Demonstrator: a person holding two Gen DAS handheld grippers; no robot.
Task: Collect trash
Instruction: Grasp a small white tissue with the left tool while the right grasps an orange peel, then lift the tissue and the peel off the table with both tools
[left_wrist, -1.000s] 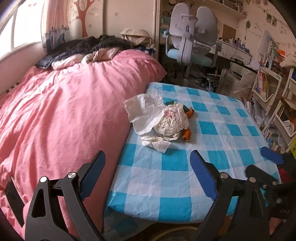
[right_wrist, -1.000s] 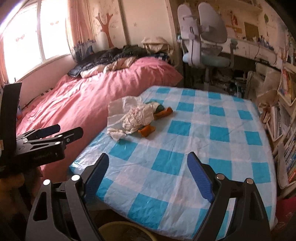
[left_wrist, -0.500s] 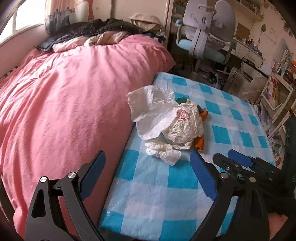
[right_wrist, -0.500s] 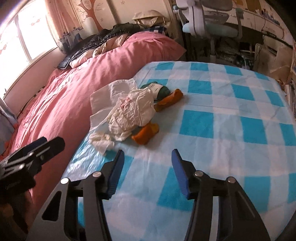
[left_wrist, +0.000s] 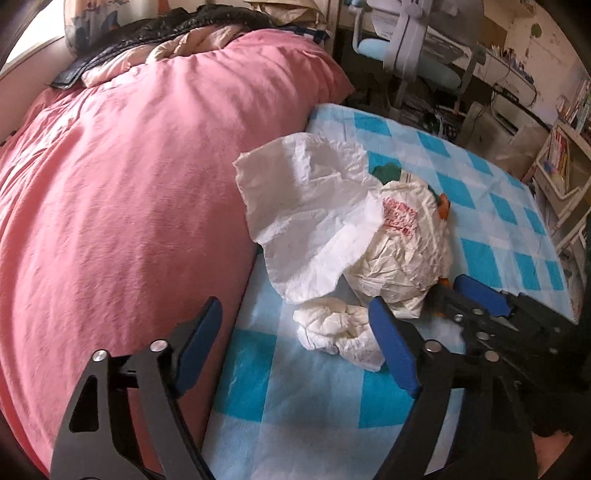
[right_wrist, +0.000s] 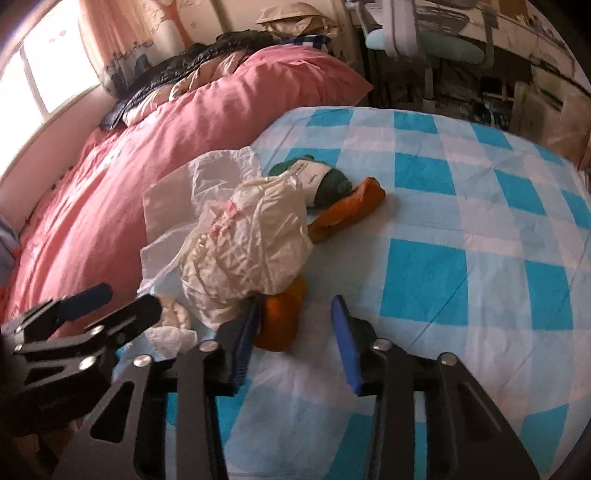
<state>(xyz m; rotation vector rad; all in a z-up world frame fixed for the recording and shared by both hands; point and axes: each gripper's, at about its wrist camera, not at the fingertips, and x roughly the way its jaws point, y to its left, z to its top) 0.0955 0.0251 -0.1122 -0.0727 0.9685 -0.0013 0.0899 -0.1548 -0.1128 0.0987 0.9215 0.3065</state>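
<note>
Item: orange wrapper (right_wrist: 277, 325). We centre our right gripper (right_wrist: 291, 341), jaws just narrowing, unclamped; left gripper (left_wrist: 295, 350) spread.

I see a crinkled glossy plastic bag (left_wrist: 402, 254), matt crumpled tissue paper (left_wrist: 336, 332), soft pink cloth bedding (left_wrist: 129, 192) on the left.
</note>
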